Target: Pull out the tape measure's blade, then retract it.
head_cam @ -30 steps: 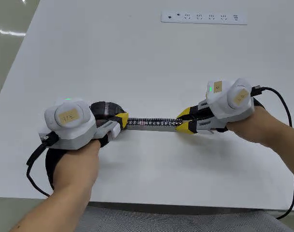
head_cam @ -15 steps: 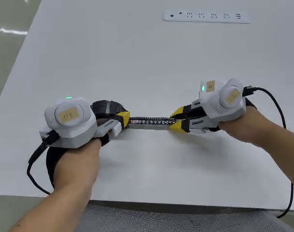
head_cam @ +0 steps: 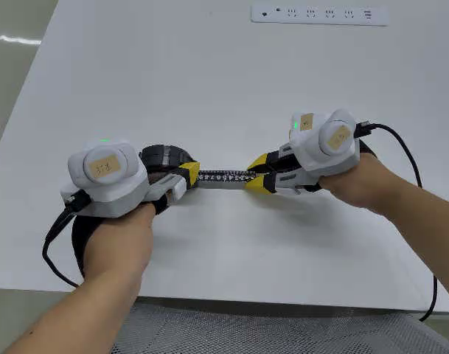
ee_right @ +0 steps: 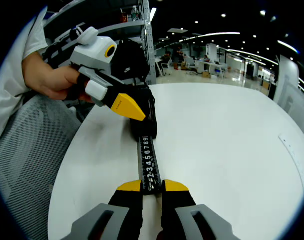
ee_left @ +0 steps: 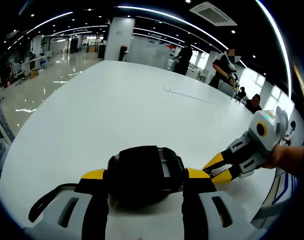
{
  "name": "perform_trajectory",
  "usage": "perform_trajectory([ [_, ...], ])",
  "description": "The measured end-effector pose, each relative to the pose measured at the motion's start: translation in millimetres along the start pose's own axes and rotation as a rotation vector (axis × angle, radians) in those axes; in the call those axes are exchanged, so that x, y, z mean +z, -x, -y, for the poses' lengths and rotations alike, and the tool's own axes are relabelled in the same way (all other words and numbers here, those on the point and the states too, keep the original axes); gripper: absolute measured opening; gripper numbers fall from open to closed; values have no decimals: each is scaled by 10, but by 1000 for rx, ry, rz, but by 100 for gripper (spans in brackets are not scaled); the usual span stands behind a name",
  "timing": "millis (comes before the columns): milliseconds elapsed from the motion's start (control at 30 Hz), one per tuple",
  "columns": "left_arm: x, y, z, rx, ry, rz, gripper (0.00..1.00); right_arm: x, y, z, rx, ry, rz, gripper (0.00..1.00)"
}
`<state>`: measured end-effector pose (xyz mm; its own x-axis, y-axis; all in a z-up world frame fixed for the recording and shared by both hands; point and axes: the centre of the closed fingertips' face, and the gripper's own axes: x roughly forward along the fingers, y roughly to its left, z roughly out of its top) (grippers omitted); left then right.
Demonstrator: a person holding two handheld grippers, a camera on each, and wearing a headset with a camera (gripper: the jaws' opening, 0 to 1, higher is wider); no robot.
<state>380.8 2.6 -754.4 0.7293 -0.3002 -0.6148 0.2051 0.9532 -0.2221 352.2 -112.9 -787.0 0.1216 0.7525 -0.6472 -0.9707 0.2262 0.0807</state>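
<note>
Tape measure point(head_cam: 164, 158): black case on the white table point(head_cam: 209, 88), near-left area, not far from the near edge. Left gripper point(head_cam: 181, 177) has it. In the left gripper view the yellow-tipped jaws sit one on each side of the case point(ee_left: 144, 172), spread to case width and touching it, so they are clamped on the body.

Blade point(head_cam: 224, 177) is partly out. It runs from the case to the right, as a short straight span just above the table surface. Printed digits 2 to 9 are readable in the right gripper view point(ee_right: 148, 160).

Right gripper point(head_cam: 256, 174): jaws narrow, pinched on the blade's free end. In its own view the blade passes between the two yellow tips point(ee_right: 152, 187). The end hook is hidden in the jaws, so I cannot tell how it sits.

The two grippers face each other tip to tip, with the blade span between them. They are close but apart.

Cross-views: right gripper point(ee_left: 219, 169) shows at the right of the left gripper view, and left gripper point(ee_right: 132, 107) with the case point(ee_right: 142, 112) shows far-left in the right gripper view.

Power strip point(head_cam: 318, 13) lies at the far-right of the table, well apart from the work. Black cable point(head_cam: 408, 151) trails off the right gripper's back toward the near-right edge.
</note>
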Motion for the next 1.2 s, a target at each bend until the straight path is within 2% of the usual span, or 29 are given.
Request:
perform_trajectory([
  [1200,1,-1,-3,-14,21,3,55,366,-405,-62,12,-9,66,10],
])
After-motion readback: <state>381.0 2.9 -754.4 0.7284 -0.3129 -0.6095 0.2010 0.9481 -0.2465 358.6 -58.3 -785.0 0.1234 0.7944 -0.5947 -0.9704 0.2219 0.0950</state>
